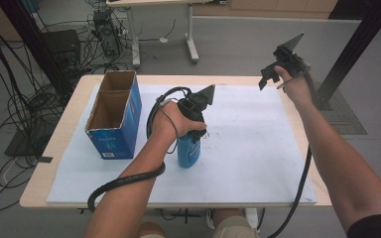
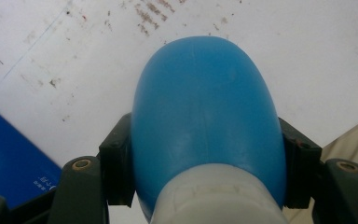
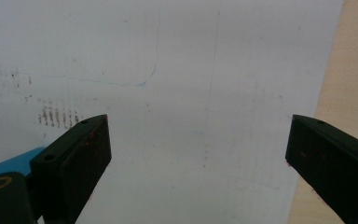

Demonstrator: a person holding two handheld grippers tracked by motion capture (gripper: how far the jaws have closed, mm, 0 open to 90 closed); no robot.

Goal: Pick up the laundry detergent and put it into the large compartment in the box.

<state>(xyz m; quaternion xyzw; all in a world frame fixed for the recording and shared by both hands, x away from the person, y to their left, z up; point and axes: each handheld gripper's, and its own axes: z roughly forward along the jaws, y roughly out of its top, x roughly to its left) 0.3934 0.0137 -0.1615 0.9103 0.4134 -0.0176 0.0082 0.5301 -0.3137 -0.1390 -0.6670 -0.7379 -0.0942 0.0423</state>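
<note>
My left gripper (image 1: 194, 130) clamps the blue bottle (image 2: 205, 116) upright; my right gripper (image 3: 198, 154) hangs wide open, empty, at two o'clock; the high view adds the blue box (image 1: 115, 115) at nine

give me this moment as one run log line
left gripper: shut on blue bottle, upright on white mat | right gripper: open, nothing between fingers, above mat | blue box: left of bottle

The left gripper (image 1: 194, 133) was black, capped by a grey three-cornered plate, with a thick ribbed black cable looping off toward the lower left of the high view. The right gripper (image 1: 269, 75), upper right, matched it. Brass-ringed screws sat in the blocky black jaws. The person wore a dark short sleeve (image 1: 377, 225) and khaki shorts (image 1: 233, 229).
</note>
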